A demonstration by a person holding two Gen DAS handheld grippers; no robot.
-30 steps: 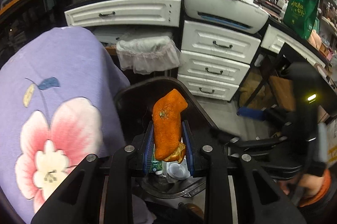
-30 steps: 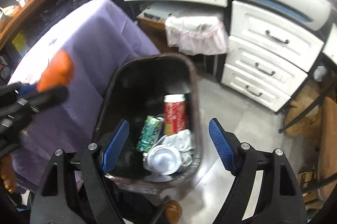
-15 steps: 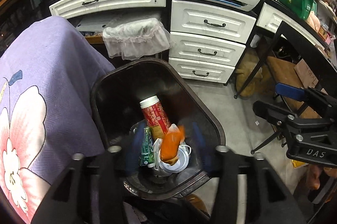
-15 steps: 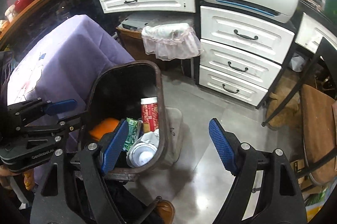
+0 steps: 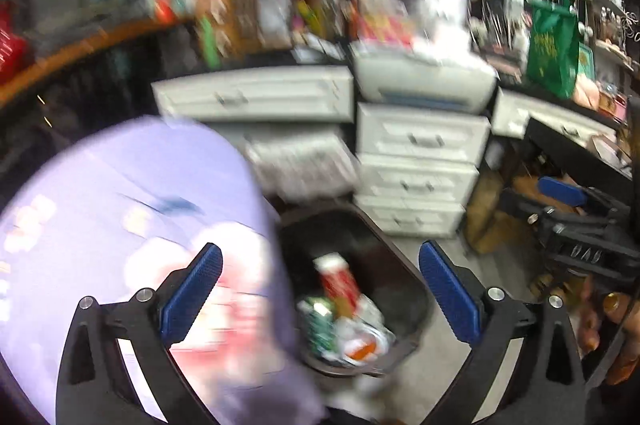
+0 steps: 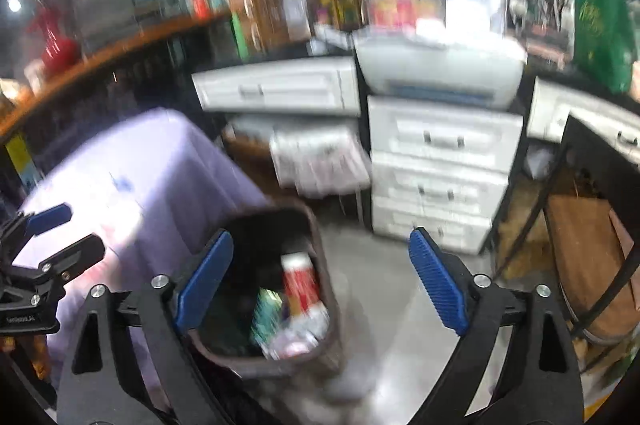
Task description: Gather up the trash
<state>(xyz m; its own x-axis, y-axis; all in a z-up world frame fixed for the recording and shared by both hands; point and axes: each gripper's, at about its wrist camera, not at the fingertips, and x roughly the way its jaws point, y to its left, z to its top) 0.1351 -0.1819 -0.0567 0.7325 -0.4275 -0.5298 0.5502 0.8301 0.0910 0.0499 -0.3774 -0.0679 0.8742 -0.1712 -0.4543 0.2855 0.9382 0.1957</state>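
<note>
**Left wrist view: two empty tongs over one filled bin**

Left wrist view shows one lilac flowered cloth (image 5: 132, 193) on the far left, then the left tongs (image 5: 318, 287), spread wide with nothing between their two blue pads. One dark trash bin (image 5: 404, 281) stands on the floor just right of the cloth, seen through the gap between the pads and nearer the right one. Inside it I count, through heavy blur, one red and white can (image 5: 339, 279), one green wrapper (image 5: 320, 321), crumpled white and silvery scraps, and one orange piece (image 5: 360, 349) lying at the near end of the heap. Behind stands one white drawer stack (image 5: 420, 169) with three drawers, and at the far right one green bag (image 5: 554, 49).

From the right wrist view the right tongs (image 6: 322, 283) are likewise wide apart and hold nothing; the bin (image 6: 320, 237) sits between the pads, closer to the left one, the can upright-tilted inside. Both views are motion-blurred.
</note>
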